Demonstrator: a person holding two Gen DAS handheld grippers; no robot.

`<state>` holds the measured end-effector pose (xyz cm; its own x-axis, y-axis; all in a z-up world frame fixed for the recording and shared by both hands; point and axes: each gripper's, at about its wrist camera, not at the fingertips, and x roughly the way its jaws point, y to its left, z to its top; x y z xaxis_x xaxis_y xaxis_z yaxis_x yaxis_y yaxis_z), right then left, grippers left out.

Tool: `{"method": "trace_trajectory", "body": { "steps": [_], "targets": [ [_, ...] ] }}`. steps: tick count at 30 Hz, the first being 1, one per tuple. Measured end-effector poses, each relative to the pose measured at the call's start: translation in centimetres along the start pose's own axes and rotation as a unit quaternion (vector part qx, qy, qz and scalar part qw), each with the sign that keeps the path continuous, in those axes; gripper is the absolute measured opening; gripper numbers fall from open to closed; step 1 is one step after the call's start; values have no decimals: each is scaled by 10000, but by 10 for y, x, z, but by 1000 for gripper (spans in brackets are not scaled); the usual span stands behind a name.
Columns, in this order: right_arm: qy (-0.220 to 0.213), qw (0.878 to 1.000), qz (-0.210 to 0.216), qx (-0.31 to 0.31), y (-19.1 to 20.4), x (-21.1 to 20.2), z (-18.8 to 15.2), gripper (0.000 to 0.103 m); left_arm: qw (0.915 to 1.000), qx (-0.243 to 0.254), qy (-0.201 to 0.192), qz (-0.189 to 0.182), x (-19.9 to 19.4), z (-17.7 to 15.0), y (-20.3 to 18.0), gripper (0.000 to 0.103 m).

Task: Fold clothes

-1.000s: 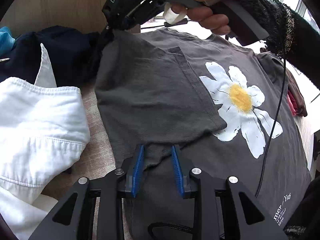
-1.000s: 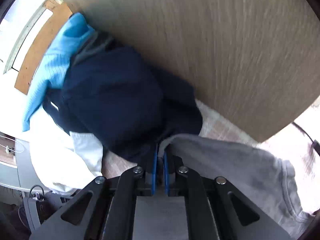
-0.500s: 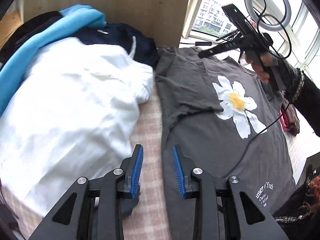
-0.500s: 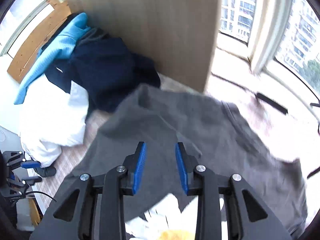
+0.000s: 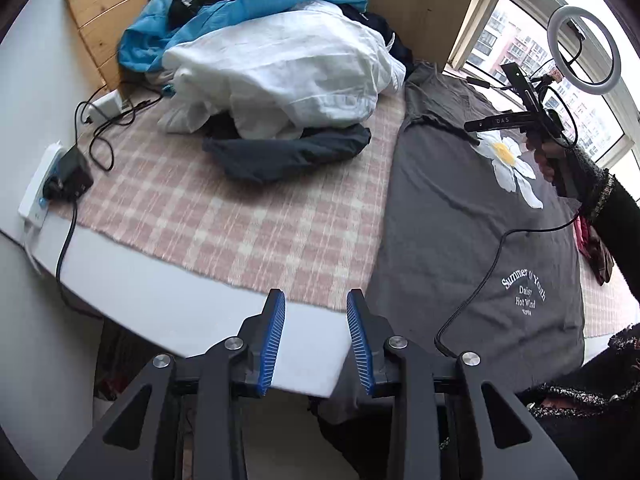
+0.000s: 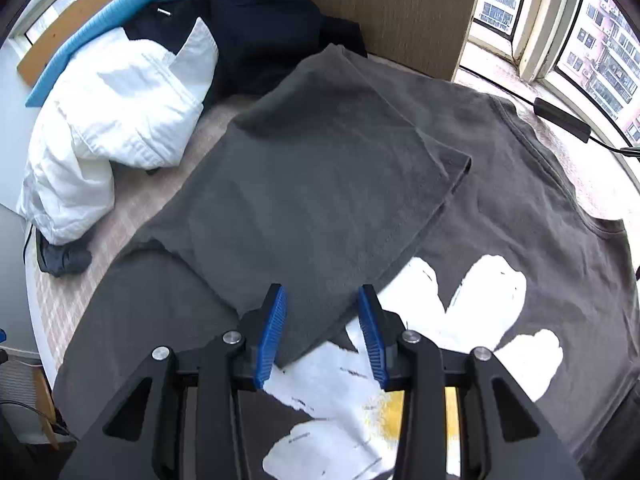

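A dark grey T-shirt (image 5: 452,216) with a white daisy print (image 5: 510,164) lies flat on the bed's right side. Its left sleeve (image 6: 320,184) is folded inward over the chest. My left gripper (image 5: 316,340) is open and empty, pulled back above the near edge of the bed beside the shirt's hem. My right gripper (image 6: 323,334) is open and empty, hovering over the folded sleeve's edge and the daisy (image 6: 480,304). The right gripper also shows in the left wrist view (image 5: 476,125), above the shirt's chest.
A pile of clothes with a white garment (image 5: 280,68), a blue one (image 5: 256,4) and dark ones (image 5: 288,152) sits at the back left on the pink plaid blanket (image 5: 224,216). A charger and cables (image 5: 68,176) lie at the left edge. A ring light (image 5: 582,52) stands by the window.
The right gripper let go of the sleeve after laying it over the chest and lifted away. The left gripper drew back from the shirt to the bed's near edge.
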<state>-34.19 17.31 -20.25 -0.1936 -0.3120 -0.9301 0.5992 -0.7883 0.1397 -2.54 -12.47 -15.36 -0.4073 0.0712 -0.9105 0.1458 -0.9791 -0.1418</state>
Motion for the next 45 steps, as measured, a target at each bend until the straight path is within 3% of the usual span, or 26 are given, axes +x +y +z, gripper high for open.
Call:
{"method": "trace_trajectory", "body": {
  "steps": [6,7,9,14,20,23,27,28,30,35,39,43,45],
  "targets": [
    [-529,9968,503,333,-19,-93,-37,37,9992,-66,382,12,0,-83,-7,33],
    [-645,9956,536,416,-22,-110,-41,41,9989,-14,458,-52,5,-91,-8,33],
    [-846,9943,419,497,-14,-136,-56,52,9980,91,602,-160,18,-101,-8,34],
    [-1162,9919,3,508,2,-196,-107,52,9942,240,772,-715,54,-108,5,36],
    [-919,9919,-349,809,33,-209,-152,52,9855,593,819,-1364,86,-107,22,40],
    [-672,9931,-634,723,59,-197,-160,52,9802,857,774,-1609,90,-102,21,45],
    [-451,9949,-776,460,98,-181,-161,52,9711,1211,710,-1928,95,-96,19,43],
    [-438,9950,-793,415,105,-178,-158,52,9685,1299,694,-2007,96,-94,19,40],
    [-433,9953,-795,350,121,-170,-146,53,9619,1368,758,-2241,96,-93,19,3],
    [-575,9961,-603,284,133,-137,-66,53,9600,1035,728,-2497,83,-85,23,4],
    [-452,9958,-437,667,116,-78,19,54,9613,1299,518,-2375,51,-78,9,4],
    [-4,9933,-209,1132,99,-3,82,54,9641,1428,374,-2209,25,-73,1,4],
    [208,9915,-412,1214,96,27,97,54,9667,1459,353,-2073,18,-71,-5,4]
  ]
}}
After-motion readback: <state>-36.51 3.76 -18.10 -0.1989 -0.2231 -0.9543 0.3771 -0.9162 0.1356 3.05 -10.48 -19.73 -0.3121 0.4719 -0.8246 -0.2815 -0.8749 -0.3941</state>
